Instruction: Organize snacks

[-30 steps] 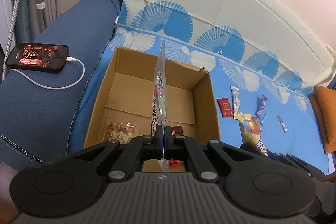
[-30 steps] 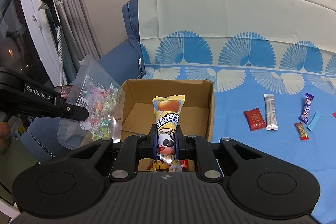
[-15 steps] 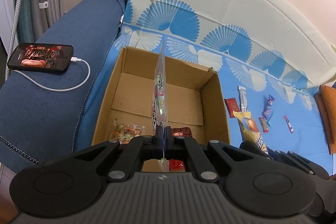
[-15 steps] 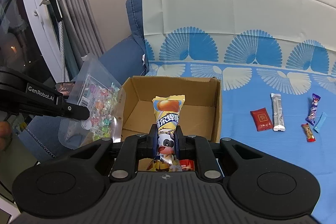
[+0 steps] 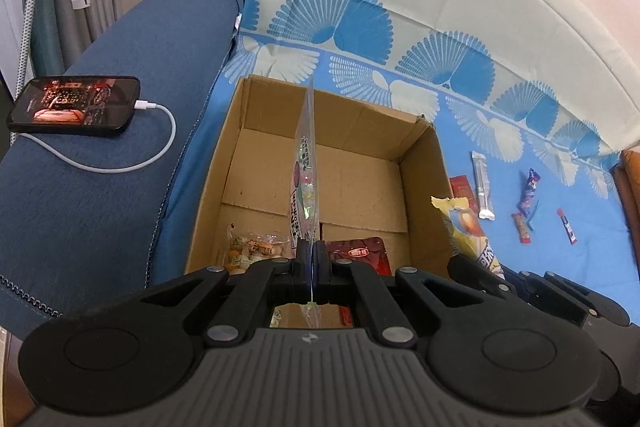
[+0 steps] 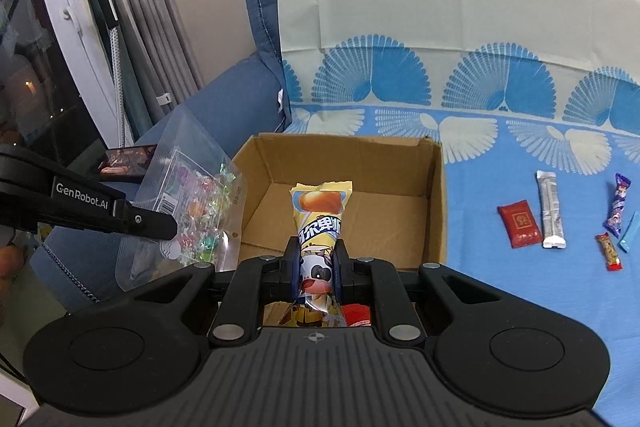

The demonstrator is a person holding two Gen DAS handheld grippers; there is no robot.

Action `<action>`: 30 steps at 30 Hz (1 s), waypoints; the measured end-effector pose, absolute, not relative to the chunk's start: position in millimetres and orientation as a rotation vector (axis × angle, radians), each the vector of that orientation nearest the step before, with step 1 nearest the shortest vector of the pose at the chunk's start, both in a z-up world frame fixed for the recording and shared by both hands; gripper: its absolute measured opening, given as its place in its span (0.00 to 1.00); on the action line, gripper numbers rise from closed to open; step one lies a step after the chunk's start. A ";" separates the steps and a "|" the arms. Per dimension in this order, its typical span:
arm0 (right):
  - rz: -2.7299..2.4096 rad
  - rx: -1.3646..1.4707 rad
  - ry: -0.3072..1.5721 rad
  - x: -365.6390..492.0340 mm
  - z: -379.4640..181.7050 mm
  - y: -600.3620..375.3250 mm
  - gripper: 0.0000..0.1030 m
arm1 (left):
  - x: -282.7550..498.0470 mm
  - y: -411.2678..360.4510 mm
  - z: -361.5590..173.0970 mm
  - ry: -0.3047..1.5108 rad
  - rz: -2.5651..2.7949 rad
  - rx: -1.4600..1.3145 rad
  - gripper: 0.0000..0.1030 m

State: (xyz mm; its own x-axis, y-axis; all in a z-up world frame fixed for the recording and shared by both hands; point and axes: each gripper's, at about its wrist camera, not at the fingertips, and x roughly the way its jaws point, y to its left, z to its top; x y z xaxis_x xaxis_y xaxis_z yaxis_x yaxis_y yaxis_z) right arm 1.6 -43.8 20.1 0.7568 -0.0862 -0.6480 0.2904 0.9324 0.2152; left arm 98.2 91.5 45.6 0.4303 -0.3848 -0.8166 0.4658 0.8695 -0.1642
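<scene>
Snacks are held in both grippers above a brown cardboard box (image 5: 424, 187). The left gripper (image 5: 309, 255) is closed tight on a clear bag of candy (image 5: 305, 167). From its own camera the bag shows edge-on and stands up thin over the open box. From the right camera the same bag looks wide and crinkly, full of small bright candies, and it hangs by the left wall of the box.

The right gripper (image 6: 316, 267) is pinched shut on a yellow snack pack (image 6: 318, 215) with a cartoon cow on it. The pack sticks up and forward, over the near side of the box.

The box sits on a blue cloth (image 6: 500, 287) with white and blue fan shapes, spread over a sofa. Down in the box, near the front wall, lie a small clear bag of nuts (image 5: 256, 247) and a red packet (image 5: 362, 251). The rest of the box floor is bare cardboard.

More snacks lie flat on the cloth to the right of the box, apart from it: a red square packet (image 6: 519, 223), a long silver stick (image 6: 551, 209) just beside it, a purple wrapped candy (image 6: 618, 203), a small red bar (image 6: 608, 251) and a thin blue strip (image 6: 629, 237).

On the blue sofa arm (image 5: 120, 67) to the left rests a phone (image 5: 76, 105) with its screen lit. A white cable (image 5: 160, 147) is plugged into it.
</scene>
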 end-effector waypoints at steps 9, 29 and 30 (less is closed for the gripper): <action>-0.210 0.325 0.711 23.2 6.7 -52.3 0.16 | 114.1 81.1 26.6 1.028 -0.542 0.123 0.00; -0.257 0.443 0.732 52.0 -14.0 -70.5 0.80 | 136.4 85.3 -6.3 0.994 -0.412 0.182 1.00; -0.245 0.434 0.736 48.5 -12.6 -69.0 0.80 | 133.5 88.4 -4.2 0.976 -0.405 0.182 1.00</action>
State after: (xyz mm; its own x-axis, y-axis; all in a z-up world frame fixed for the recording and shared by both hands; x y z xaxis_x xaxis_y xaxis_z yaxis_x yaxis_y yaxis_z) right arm 48.5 -69.0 -12.6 0.7187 -0.0646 -0.6923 0.3637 0.8836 0.2951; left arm 133.5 88.4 -4.2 0.4930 -0.2514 -0.8329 0.4124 0.9105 -0.0307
